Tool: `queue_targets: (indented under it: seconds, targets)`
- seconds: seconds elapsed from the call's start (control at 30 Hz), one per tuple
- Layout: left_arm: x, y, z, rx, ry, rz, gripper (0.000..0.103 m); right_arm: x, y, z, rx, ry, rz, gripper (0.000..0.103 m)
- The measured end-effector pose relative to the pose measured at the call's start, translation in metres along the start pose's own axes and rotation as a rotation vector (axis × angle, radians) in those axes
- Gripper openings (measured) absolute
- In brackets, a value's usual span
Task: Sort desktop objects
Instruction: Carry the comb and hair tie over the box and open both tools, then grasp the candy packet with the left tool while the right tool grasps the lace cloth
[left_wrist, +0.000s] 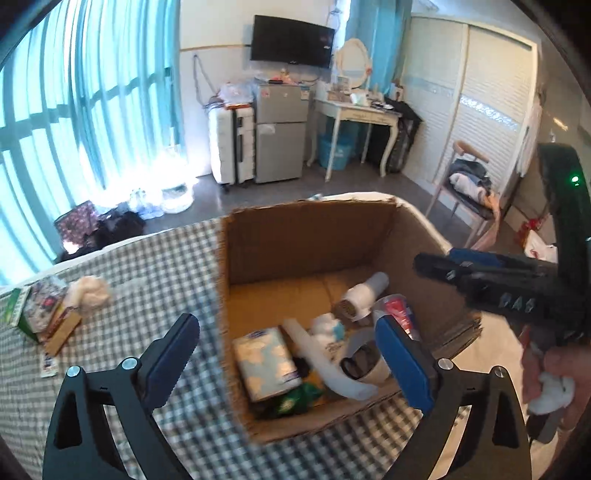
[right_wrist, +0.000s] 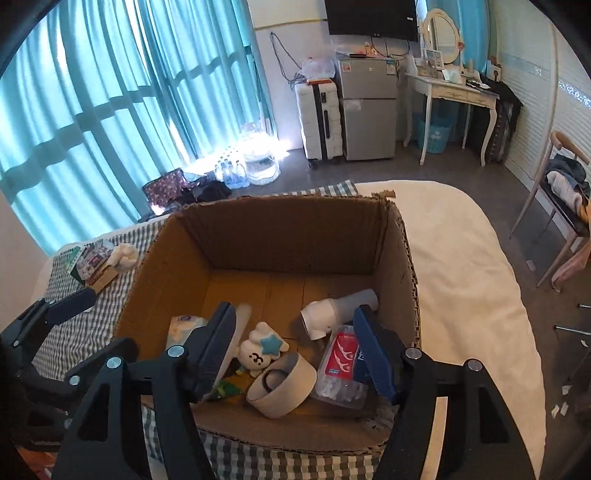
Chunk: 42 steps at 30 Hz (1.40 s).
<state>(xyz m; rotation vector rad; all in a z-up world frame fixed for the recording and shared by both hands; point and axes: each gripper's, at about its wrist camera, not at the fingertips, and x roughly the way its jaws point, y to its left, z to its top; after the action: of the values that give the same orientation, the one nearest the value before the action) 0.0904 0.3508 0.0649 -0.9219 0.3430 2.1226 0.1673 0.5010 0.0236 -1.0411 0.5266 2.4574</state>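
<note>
No legible text in either view: print on the red-and-white packet and the tissue pack inside the cardboard box is blurred; fridge stickers too small to read.

The box is raw brown corrugated cardboard, matt, with ragged edges. Under it lies woven checked cloth. Lower centre, the white cup looks like matt paper, and the red-labelled pack is glossy clear plastic. The tissue pack has a soft sheen, probably plastic film.
</note>
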Motion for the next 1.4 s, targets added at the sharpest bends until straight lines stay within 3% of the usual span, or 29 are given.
queue_targets:
  seconds: [0.23,0.5,0.73,0.87,1.03,1.17,1.3,1.4]
  targets:
    - [-0.034,0.068,-0.019,-0.124,-0.007,0.107,0.101,-0.015,0.041,0.003,-0.038,-0.063,0.065,0.066]
    - [-0.097,0.203,-0.052,-0.338,-0.023,0.285,0.103,-0.014,0.148,0.001,-0.212,-0.102,0.198,0.066]
    - [-0.119,0.298,-0.104,-0.373,-0.004,0.484,0.103,0.011,0.247,-0.020,-0.324,-0.126,0.272,0.067]
    - [-0.102,0.335,-0.136,-0.419,0.016,0.526,0.103,0.047,0.292,-0.038,-0.377,-0.119,0.301,0.069]
    - [-0.048,0.363,-0.174,-0.450,0.031,0.466,0.103,0.096,0.325,-0.051,-0.444,-0.060,0.291,0.069]
    - [0.003,0.378,-0.177,-0.442,0.074,0.411,0.103,0.132,0.333,-0.046,-0.522,-0.052,0.229,0.069]
    - [0.036,0.383,-0.183,-0.467,0.028,0.386,0.103,0.171,0.338,-0.029,-0.513,-0.050,0.236,0.069]
    - [0.063,0.394,-0.180,-0.461,0.040,0.406,0.103,0.201,0.341,-0.018,-0.506,-0.068,0.222,0.069]
